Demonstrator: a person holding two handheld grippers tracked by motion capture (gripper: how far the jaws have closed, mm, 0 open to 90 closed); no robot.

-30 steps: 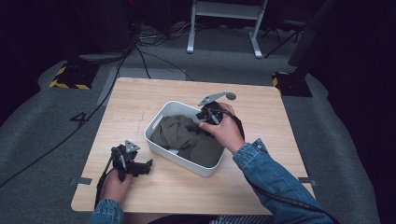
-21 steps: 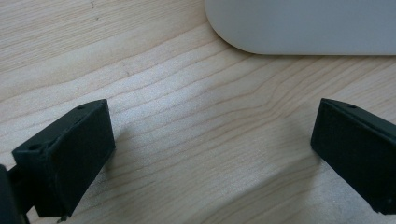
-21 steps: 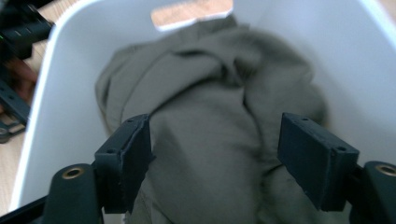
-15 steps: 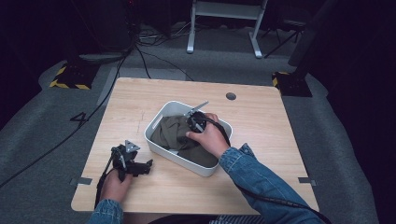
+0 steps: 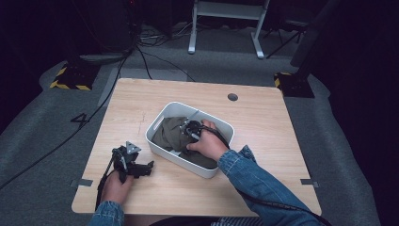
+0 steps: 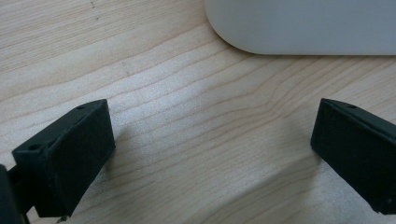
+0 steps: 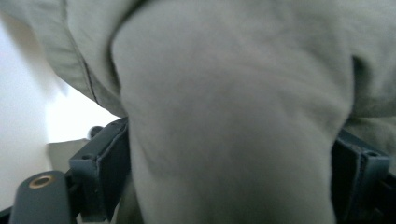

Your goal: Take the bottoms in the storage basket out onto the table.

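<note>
Olive garment (image 5: pixel 175 136) found in white bin (image 5: pixel 159 148), table centre (image 5: pixel 263 141); not yet lifted. Right gripper (image 7: pixel 229 186) jaws just opened wide, fold between, ungripped. Left gripper (image 6: pixel 210 154) wide, empty.

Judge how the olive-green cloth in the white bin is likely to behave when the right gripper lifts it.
The olive-green cloth lies crumpled in folds in the white bin, so it will probably hang floppy and unfold as it rises. In the right gripper view a thick fold bulges between the right gripper's fingers, so it likely squashes easily. Its matte weave suggests little slipping.
</note>
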